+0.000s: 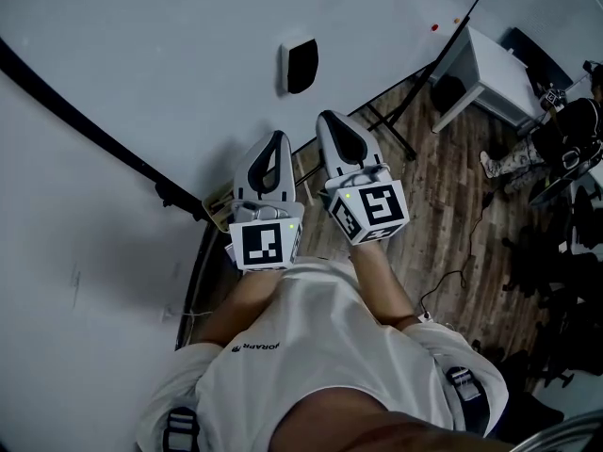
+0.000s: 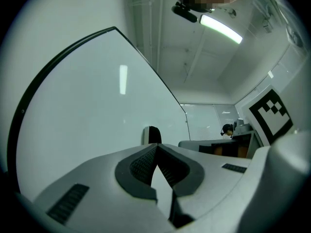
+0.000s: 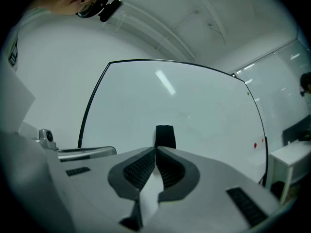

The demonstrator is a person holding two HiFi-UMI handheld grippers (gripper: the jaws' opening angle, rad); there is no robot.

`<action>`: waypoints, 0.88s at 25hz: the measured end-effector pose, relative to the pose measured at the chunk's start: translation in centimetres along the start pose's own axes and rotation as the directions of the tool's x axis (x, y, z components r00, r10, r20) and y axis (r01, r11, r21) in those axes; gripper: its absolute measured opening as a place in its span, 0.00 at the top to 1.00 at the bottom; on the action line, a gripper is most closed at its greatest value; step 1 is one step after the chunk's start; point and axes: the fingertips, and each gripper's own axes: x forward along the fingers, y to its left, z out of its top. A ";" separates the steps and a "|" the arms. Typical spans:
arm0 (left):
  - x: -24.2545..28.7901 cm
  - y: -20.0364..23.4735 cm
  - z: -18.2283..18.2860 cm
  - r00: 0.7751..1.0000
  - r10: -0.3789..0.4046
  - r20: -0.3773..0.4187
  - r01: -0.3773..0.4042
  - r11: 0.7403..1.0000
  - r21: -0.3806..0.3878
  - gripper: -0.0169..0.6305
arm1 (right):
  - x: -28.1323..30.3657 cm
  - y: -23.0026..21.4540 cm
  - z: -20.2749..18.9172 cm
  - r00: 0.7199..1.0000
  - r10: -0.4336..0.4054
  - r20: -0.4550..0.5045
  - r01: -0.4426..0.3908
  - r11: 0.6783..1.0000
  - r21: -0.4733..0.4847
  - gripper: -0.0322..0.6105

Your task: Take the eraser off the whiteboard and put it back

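A black eraser (image 1: 299, 65) with a white edge sticks to the whiteboard (image 1: 141, 55). In the right gripper view the eraser (image 3: 164, 137) shows straight beyond the tips, some way off. It appears as a dark block (image 2: 152, 135) just past the tips in the left gripper view. My left gripper (image 1: 277, 140) and right gripper (image 1: 332, 121) are side by side, pointing at the board below the eraser, apart from it. Both are shut with nothing between the jaws.
The whiteboard's black frame (image 1: 85, 125) runs along its lower edge. A white table (image 1: 495, 69) stands on the wooden floor at right, with cables and dark chairs (image 1: 565, 139) beyond. Two small magnets, red (image 3: 254, 145) and orange, dot the board's right side.
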 end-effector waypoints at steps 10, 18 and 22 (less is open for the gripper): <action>1.0 0.5 -1.2 0.999 -0.037 -0.007 0.036 0.999 -0.017 0.97 | 2.0 0.1 0.1 1.000 0.023 -0.015 -0.023 0.999 -0.025 0.81; 1.2 0.8 -1.5 1.000 -0.017 -0.012 0.017 1.000 -0.009 0.97 | 3.4 -0.9 -0.1 0.999 0.038 -0.031 -0.039 0.999 -0.025 0.69; 1.3 0.9 -1.8 1.000 -0.011 -0.018 0.011 1.000 -0.014 0.97 | 4.4 -0.7 -0.2 0.997 0.060 -0.042 -0.061 0.998 -0.022 0.59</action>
